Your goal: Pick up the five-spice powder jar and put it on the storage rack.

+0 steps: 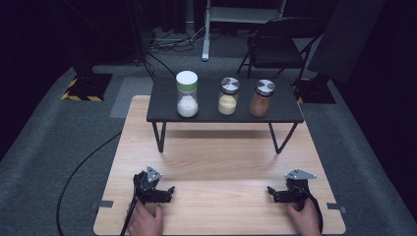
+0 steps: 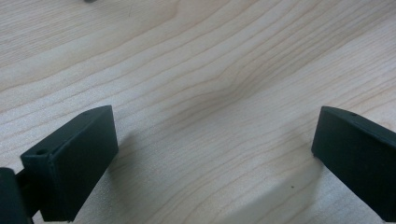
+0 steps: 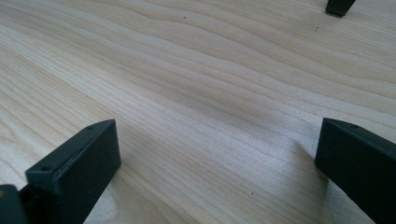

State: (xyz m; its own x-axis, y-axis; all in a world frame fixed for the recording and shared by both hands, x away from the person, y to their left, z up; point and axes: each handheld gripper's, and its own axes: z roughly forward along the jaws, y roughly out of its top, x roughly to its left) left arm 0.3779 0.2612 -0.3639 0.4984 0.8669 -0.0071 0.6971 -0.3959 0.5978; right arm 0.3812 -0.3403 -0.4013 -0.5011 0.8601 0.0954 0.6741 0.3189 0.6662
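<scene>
Three jars stand in a row on a low black shelf (image 1: 167,105) at the far side of the wooden table (image 1: 221,162). The white-lidded jar (image 1: 187,94) holds white powder. A silver-lidded jar (image 1: 228,96) holds yellow grains, and another silver-lidded jar (image 1: 261,98) holds brown powder. My left gripper (image 1: 170,193) rests low on the near left of the table, its jaws wide apart and pointing inward. My right gripper (image 1: 272,194) mirrors it at the near right. The left gripper (image 2: 215,123) and the right gripper (image 3: 215,133) each have bare wood between their jaws.
The shelf stands on thin black legs, and one foot (image 3: 339,7) shows in the right gripper view. A folding chair (image 1: 275,46) and stands with striped bases (image 1: 83,88) sit on the grey carpet behind. A cable (image 1: 83,167) trails over the floor at left.
</scene>
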